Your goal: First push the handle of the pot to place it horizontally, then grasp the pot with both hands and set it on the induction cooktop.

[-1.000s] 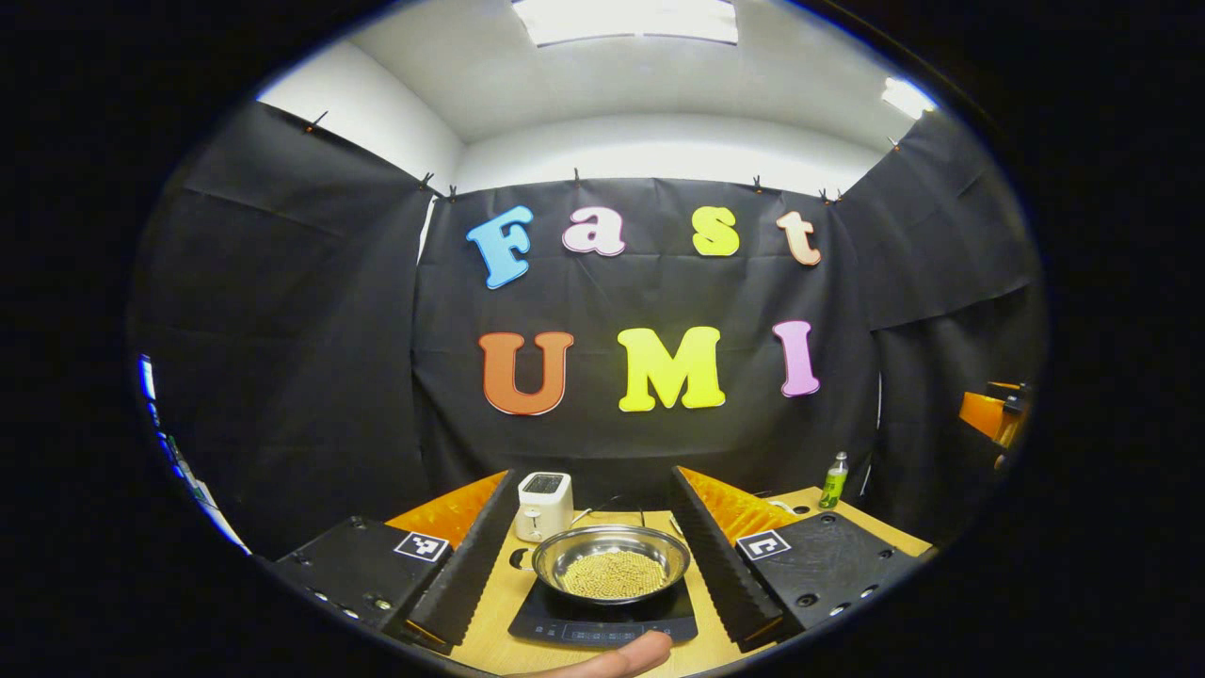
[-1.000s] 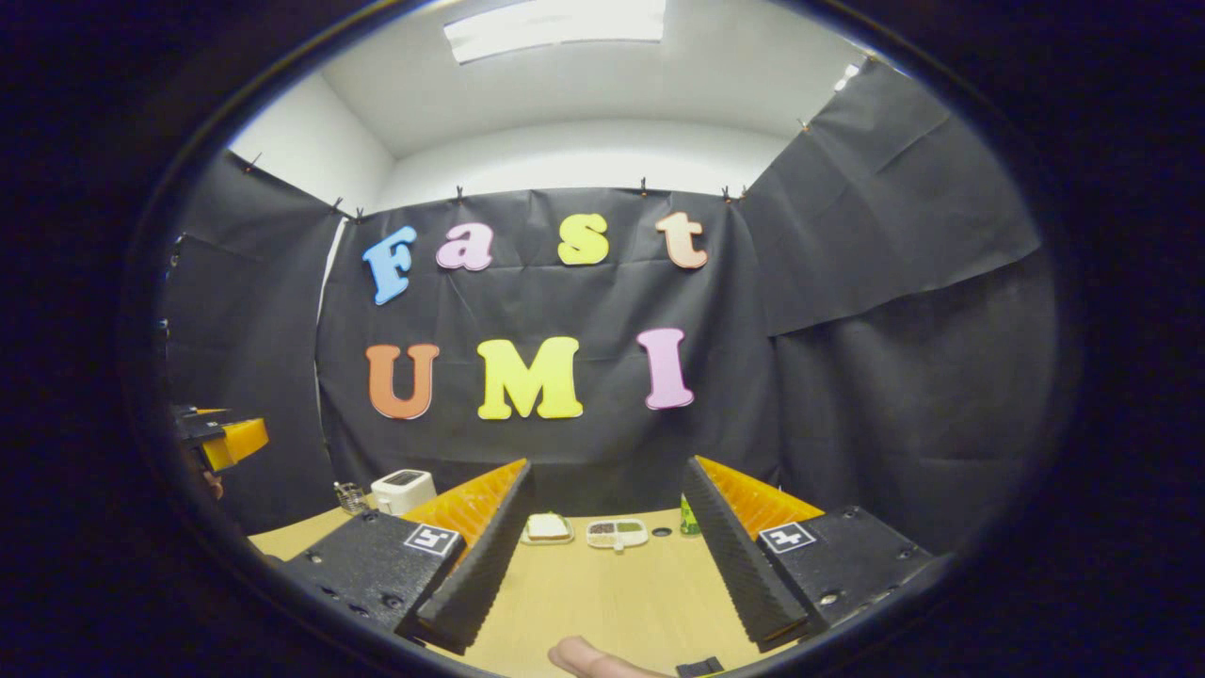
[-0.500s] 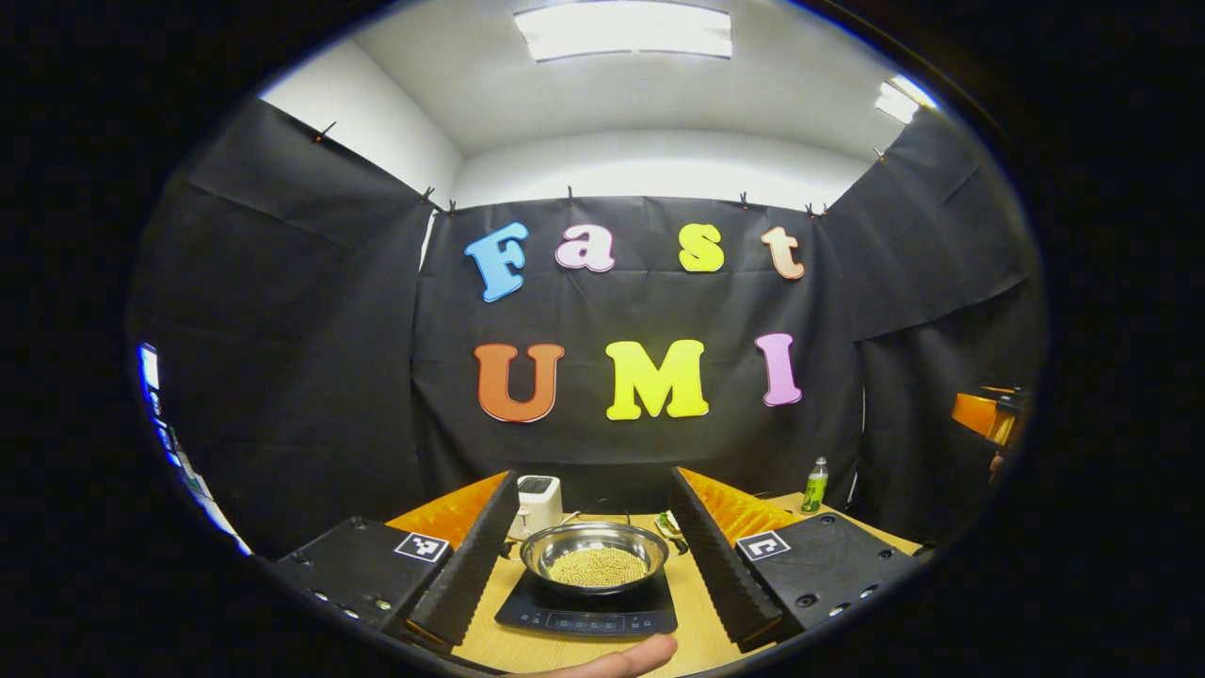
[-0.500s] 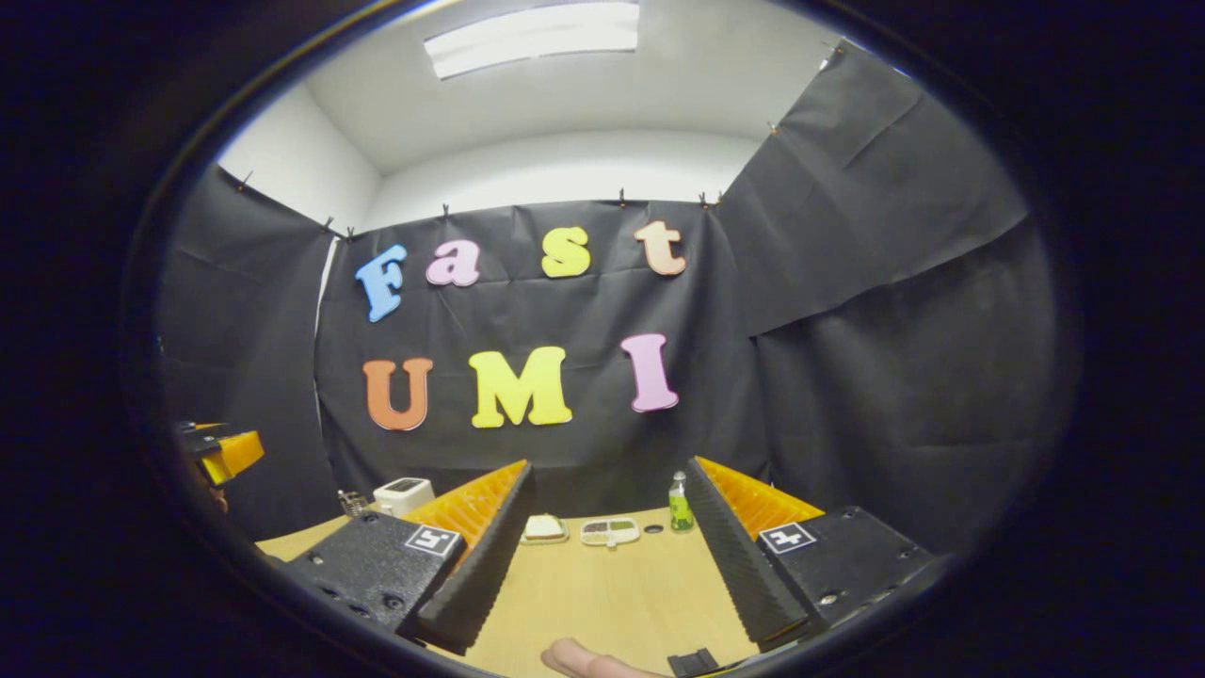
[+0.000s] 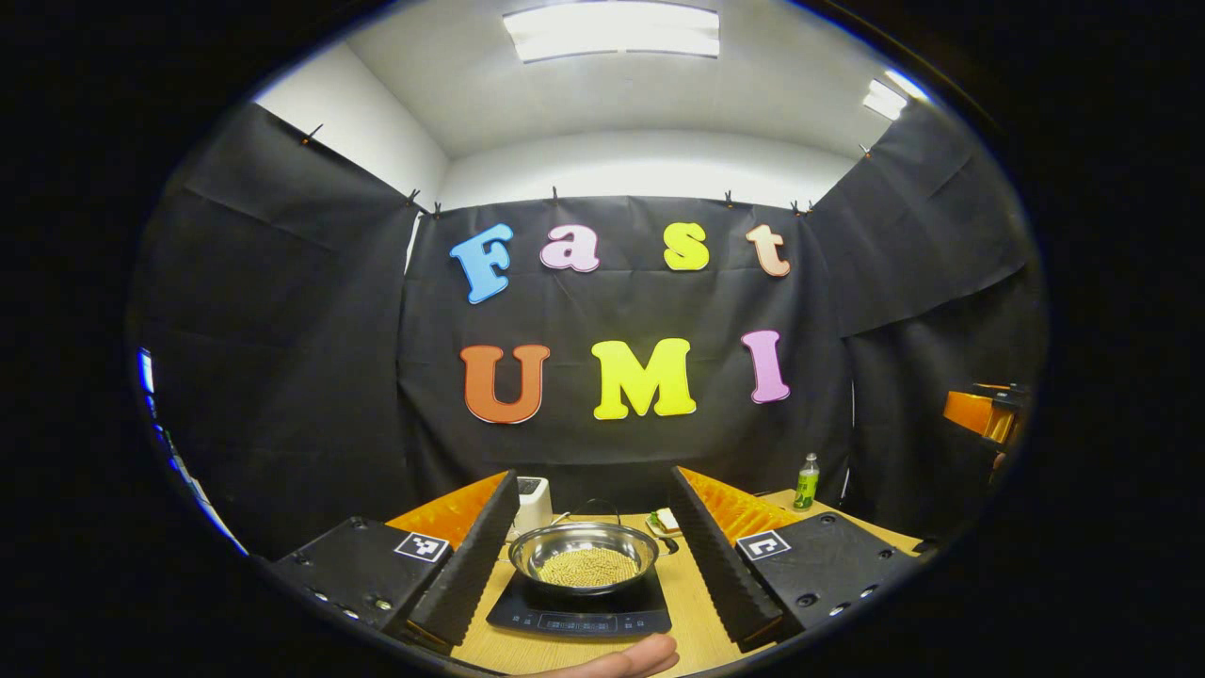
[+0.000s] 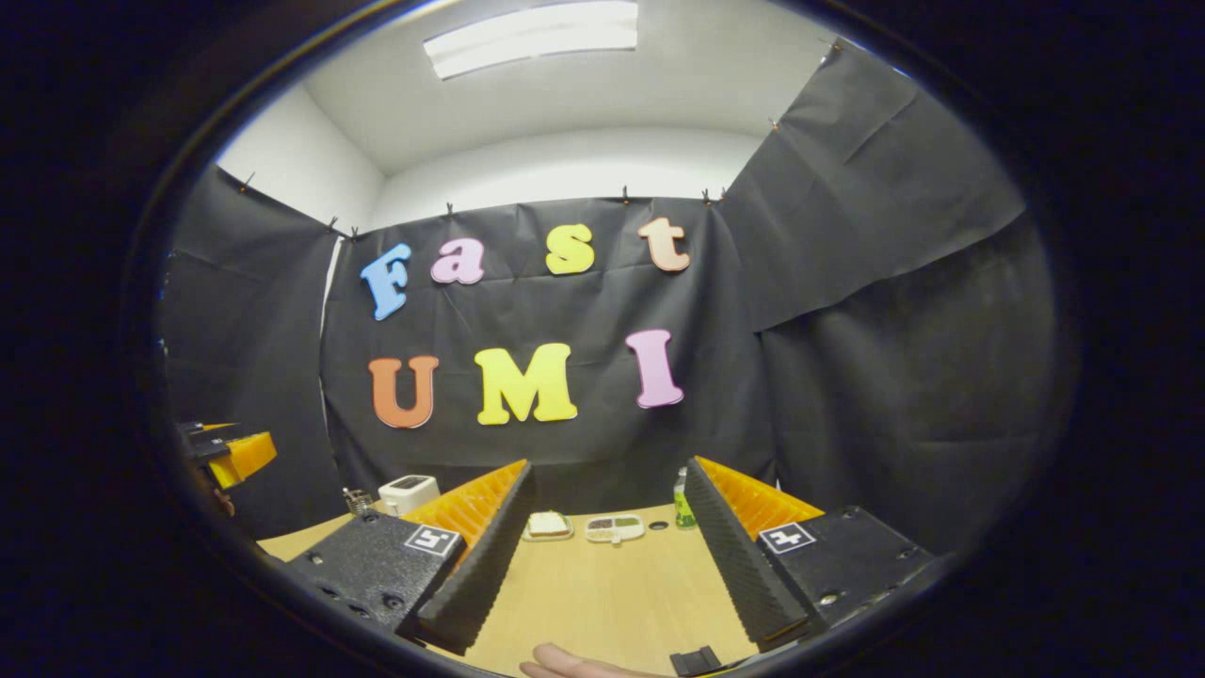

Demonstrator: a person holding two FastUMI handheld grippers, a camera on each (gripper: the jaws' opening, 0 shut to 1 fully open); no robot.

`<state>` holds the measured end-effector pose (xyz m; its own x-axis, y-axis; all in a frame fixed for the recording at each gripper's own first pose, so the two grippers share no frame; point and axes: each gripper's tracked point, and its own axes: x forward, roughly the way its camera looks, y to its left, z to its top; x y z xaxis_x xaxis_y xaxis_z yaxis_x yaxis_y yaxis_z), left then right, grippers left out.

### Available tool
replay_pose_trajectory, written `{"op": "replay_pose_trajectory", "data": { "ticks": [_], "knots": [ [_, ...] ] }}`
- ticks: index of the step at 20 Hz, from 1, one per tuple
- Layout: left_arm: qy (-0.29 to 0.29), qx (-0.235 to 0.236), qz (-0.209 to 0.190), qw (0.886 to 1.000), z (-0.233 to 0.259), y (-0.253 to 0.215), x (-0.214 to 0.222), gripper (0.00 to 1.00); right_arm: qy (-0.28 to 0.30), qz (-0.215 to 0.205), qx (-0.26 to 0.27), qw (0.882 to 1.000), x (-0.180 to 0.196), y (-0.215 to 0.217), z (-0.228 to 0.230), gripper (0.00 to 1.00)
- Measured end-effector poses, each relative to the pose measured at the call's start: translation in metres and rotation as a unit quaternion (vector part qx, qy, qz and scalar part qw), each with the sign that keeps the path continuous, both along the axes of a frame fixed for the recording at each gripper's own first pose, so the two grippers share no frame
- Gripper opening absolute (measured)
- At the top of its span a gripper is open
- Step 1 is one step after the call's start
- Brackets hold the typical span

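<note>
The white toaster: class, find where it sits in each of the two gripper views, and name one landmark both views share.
Left gripper view: white toaster just left of centre, behind the steel pot.
Right gripper view: toaster at lower left, on the wooden table.
Shared landmark: the green bottle.

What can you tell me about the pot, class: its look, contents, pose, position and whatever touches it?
The pot is a shallow, round bowl of shiny metal, seen in the left gripper view. It holds a flat layer of small yellowish grains. It sits upright and level on the black induction cooktop, which lies on the wooden table. A thin wire handle arches behind its rim. The left gripper frames it with its fingers spread wide apart, touching nothing.
</note>
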<state>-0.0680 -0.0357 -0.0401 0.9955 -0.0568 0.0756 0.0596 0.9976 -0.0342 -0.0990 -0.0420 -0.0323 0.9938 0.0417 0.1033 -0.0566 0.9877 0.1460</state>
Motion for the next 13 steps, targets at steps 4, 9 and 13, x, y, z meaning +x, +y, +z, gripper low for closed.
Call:
{"op": "replay_pose_trajectory", "data": {
  "ticks": [4,9,13],
  "knots": [
    [0.003,-0.008,0.003,1.000,-0.004,0.003,0.001,0.95,0.002,0.009,0.000,1.000,-0.001,0.002,-0.003,0.95],
    [0.007,-0.009,0.004,1.000,-0.005,0.001,0.000,0.95,-0.004,0.016,-0.008,1.000,-0.006,0.011,0.000,0.95],
    [0.005,-0.008,-0.004,1.000,-0.006,-0.003,-0.004,0.95,-0.013,0.019,-0.011,1.000,-0.012,0.015,0.003,0.95]
  ]
}}
